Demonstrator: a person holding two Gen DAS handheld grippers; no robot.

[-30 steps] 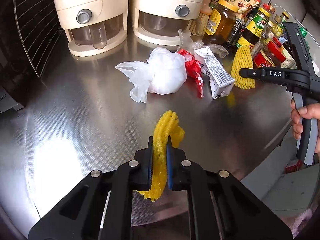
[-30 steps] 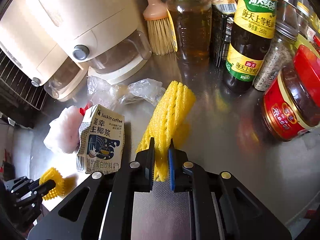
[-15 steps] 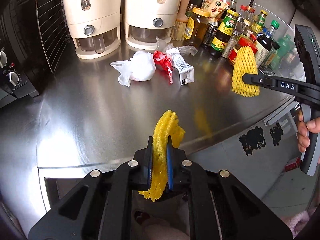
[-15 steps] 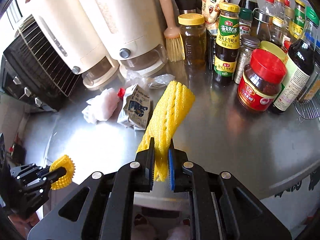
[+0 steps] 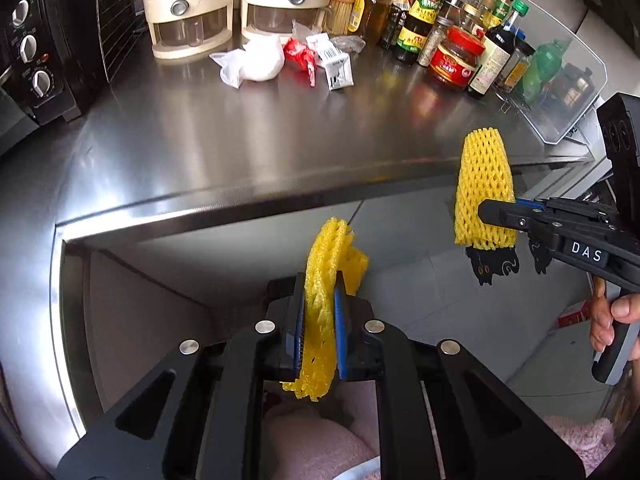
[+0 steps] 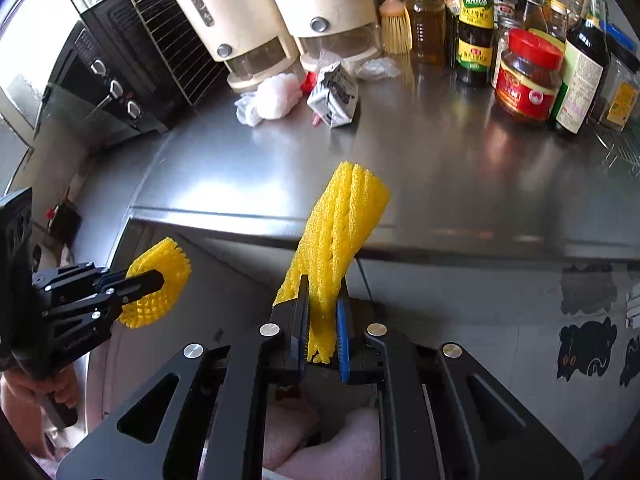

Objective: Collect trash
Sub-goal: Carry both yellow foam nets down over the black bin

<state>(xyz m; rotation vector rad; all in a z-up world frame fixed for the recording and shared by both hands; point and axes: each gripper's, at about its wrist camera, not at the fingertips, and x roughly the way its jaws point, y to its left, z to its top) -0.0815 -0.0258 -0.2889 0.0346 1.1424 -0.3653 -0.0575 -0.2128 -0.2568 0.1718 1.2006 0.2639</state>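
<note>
My left gripper [image 5: 319, 300] is shut on a yellow foam fruit net [image 5: 326, 264], held off the front edge of the steel counter [image 5: 280, 132]. My right gripper [image 6: 323, 316] is shut on a second, longer yellow foam net [image 6: 344, 216], also past the counter edge. Each gripper shows in the other's view: the right one [image 5: 496, 212] with its net [image 5: 484, 176], the left one [image 6: 156, 280] with its net [image 6: 160, 272]. Far back on the counter lie a white plastic bag [image 5: 256, 62], a red wrapper [image 5: 300, 56], a crushed drink carton [image 5: 336, 66] and clear plastic film [image 5: 348, 42].
Two cream dispensers [image 5: 188, 4] stand at the back, a black oven [image 5: 36, 52] at the left. Sauce bottles and jars [image 5: 456, 58] crowd the back right beside a clear bin [image 5: 560, 76]. Pink cloth [image 5: 320, 448] lies below the grippers. A hand [image 5: 612, 320] holds the right gripper's handle.
Both grippers have drawn back from over the counter to beyond its front edge, each keeping its yellow net. The trash pile now lies far away at the back.
</note>
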